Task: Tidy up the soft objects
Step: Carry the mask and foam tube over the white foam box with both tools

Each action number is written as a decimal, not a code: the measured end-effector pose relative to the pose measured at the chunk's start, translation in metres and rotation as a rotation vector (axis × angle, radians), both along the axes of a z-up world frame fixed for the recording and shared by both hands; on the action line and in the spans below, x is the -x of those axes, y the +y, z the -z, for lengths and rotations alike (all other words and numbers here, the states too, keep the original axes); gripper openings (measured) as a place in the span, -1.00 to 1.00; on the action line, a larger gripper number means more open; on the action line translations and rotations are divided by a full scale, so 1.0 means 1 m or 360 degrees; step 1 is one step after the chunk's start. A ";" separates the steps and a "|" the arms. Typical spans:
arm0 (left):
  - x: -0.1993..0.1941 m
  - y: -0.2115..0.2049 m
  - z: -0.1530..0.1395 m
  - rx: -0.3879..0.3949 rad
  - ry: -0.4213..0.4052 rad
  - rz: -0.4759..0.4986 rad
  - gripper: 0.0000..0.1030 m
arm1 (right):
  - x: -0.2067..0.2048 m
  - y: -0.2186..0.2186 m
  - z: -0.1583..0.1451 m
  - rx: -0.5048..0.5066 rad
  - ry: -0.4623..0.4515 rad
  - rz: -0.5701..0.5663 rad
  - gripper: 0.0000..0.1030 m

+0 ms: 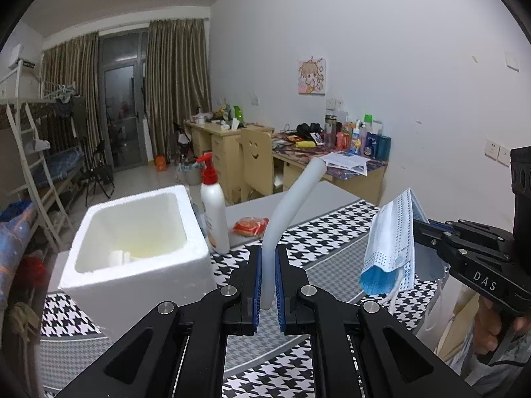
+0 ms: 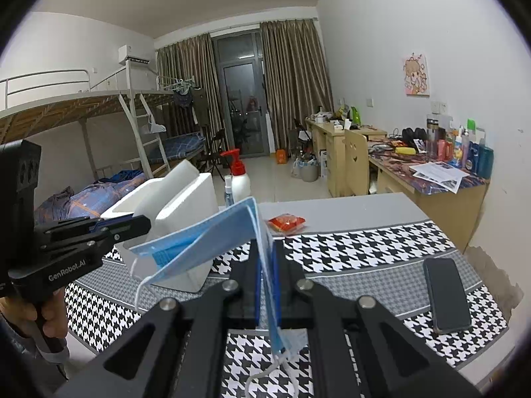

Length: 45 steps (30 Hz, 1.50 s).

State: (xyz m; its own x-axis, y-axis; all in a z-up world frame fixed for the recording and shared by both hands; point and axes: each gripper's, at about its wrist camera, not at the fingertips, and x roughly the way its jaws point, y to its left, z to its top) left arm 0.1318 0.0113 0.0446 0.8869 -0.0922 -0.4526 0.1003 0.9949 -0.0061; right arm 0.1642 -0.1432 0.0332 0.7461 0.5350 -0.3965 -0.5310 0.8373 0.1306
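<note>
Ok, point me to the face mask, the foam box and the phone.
face mask (image 2: 212,235): right wrist view, on the blue outer panel left of the tool.
foam box (image 1: 109,267): left wrist view, on the near rim.
phone (image 2: 446,293): right wrist view, middle of the dark screen.

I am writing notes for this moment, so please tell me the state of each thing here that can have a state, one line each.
Left gripper: shut on the white foam strip.
White foam strip: held up, bent.
Right gripper: shut on the blue face mask.
Blue face mask: folded, hanging off the table.
White foam box: open, no lid on.
Phone: lying flat, screen dark.
Red packet: lying on the table.
Spray bottle: upright.
</note>
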 end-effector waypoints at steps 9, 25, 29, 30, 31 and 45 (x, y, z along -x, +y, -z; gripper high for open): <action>-0.003 0.007 -0.008 -0.0018 -0.0034 -0.0034 -0.84 | -0.001 0.013 -0.010 -0.0002 -0.0034 -0.0042 -0.83; -0.010 0.026 -0.027 -0.0046 -0.0105 -0.0125 -0.84 | -0.012 0.033 -0.028 -0.0033 -0.0065 -0.0097 -0.83; -0.011 0.034 -0.032 -0.0047 -0.0123 -0.0169 -0.84 | -0.015 0.039 -0.034 -0.0032 -0.0070 -0.0110 -0.83; -0.012 0.037 -0.032 -0.0050 -0.0126 -0.0183 -0.84 | -0.016 0.041 -0.034 -0.0031 -0.0070 -0.0117 -0.83; -0.012 0.039 -0.032 -0.0050 -0.0128 -0.0192 -0.84 | -0.017 0.045 -0.035 -0.0028 -0.0067 -0.0127 -0.83; -0.029 0.070 -0.033 -0.0036 -0.0108 -0.0370 -0.84 | -0.037 0.076 -0.039 -0.0013 -0.0016 -0.0199 -0.83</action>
State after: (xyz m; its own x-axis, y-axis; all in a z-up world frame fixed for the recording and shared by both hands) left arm 0.1610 0.0811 0.0772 0.9117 0.1274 -0.3906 -0.1318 0.9912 0.0157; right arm 0.2016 -0.0671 0.0717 0.6771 0.6272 -0.3849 -0.6325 0.7633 0.1312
